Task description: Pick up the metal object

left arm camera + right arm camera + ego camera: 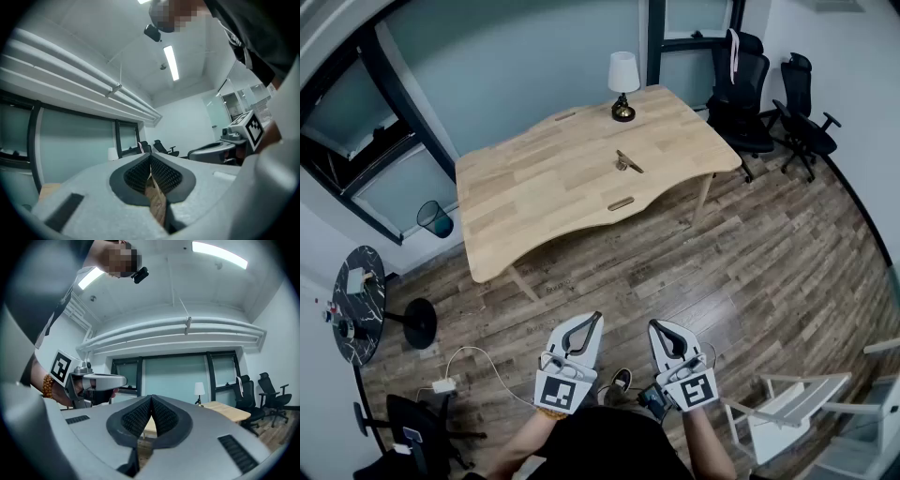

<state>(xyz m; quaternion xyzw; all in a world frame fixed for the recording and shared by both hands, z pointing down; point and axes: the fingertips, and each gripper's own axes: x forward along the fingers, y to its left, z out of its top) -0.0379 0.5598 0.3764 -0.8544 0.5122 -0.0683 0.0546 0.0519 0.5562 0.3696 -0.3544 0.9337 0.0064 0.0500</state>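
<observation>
The metal object [628, 162] lies on the table [516, 197] near the lamp [622, 82], far from the left gripper [596, 319] and right gripper [655, 325], both pressed together empty; it looks thin, stiff, slippery, best pinched across its middle.

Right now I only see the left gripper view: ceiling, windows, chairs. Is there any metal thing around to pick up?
Observer: Yes, a small metal object lies on the wooden table, near its middle.
Operator: Are we close to it?
Observer: No, the left gripper and right gripper sit over the floor, short of the table.
Operator: Does the right one hold anything?
Observer: No, its fingers are shut, empty.
</observation>
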